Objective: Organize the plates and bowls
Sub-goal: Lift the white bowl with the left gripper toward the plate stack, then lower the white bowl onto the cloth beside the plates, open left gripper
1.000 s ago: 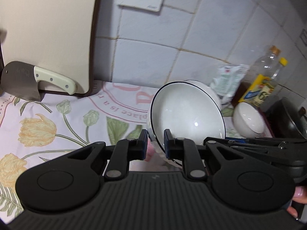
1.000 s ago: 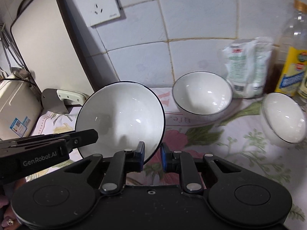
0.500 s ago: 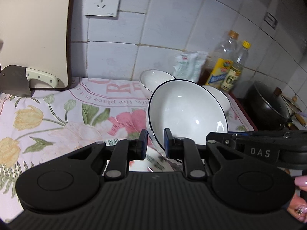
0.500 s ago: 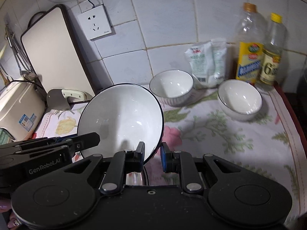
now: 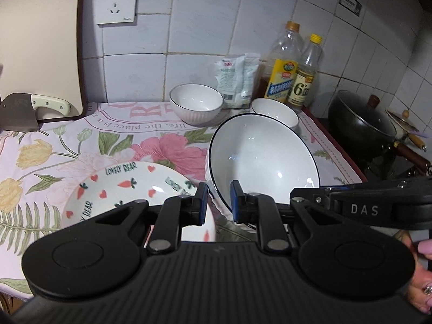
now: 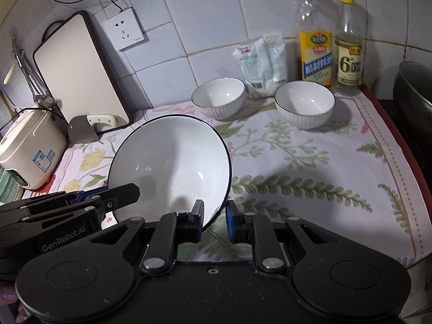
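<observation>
The counter is covered by a floral cloth with pink flowers and green ferns. On the cloth, near the tiled wall, stand two small white bowls, well apart. A plate with carrots and hearts lies on its front part. A cleaver rests at the left, against an upright cutting board. Two bottles and a white packet stand at the wall.

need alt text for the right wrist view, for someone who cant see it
Two hand-held grippers clamp opposite sides of a large white bowl with a dark rim, tilted above a floral tablecloth: the right hand-held gripper at its near rim, the left hand-held gripper from the left. Behind stand two smaller white bowls, two bottles and a cutting board.
</observation>
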Available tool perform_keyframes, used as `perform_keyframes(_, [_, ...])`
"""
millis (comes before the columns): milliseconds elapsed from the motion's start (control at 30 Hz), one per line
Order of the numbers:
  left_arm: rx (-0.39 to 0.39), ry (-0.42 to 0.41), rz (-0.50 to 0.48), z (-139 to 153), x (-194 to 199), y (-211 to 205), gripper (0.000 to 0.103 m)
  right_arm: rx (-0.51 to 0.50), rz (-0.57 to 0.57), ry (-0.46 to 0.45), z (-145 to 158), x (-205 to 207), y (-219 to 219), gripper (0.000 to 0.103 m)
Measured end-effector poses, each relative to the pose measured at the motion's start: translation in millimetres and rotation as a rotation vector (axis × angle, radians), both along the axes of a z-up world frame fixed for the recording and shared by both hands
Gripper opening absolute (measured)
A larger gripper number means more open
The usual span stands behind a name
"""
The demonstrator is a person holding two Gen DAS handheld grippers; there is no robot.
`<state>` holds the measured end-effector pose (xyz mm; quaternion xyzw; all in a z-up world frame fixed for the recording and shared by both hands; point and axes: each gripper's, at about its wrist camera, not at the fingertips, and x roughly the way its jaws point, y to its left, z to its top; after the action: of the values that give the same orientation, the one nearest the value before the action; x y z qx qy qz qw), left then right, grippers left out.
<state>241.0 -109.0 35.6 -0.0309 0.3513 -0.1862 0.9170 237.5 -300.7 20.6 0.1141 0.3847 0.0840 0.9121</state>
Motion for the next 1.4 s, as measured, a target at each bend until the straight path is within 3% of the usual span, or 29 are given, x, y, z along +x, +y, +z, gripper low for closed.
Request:
perform_keyframes(367, [0.016, 0.067, -0.029, -29, 0, -34, 0.016, 0.022, -0.024, 0.019, -27, -7, -34, 0.020])
perform_keyframes(667, [0.075, 0.109, -0.037, -53, 16, -53, 0.016, 0.082, -0.023, 0.079, -57, 11, -52, 0.020])
perform_keyframes(1000, [0.098, 0.200, -0.042, -75, 35, -67, 0.016, 0.065, -0.014, 0.089, -70, 24, -63, 0.020])
perform_keyframes(1400, [0.070, 0.217, -0.040, -75, 42, -65, 0.017, 0.096, -0.009, 0.071, -74, 23, -69, 0.021])
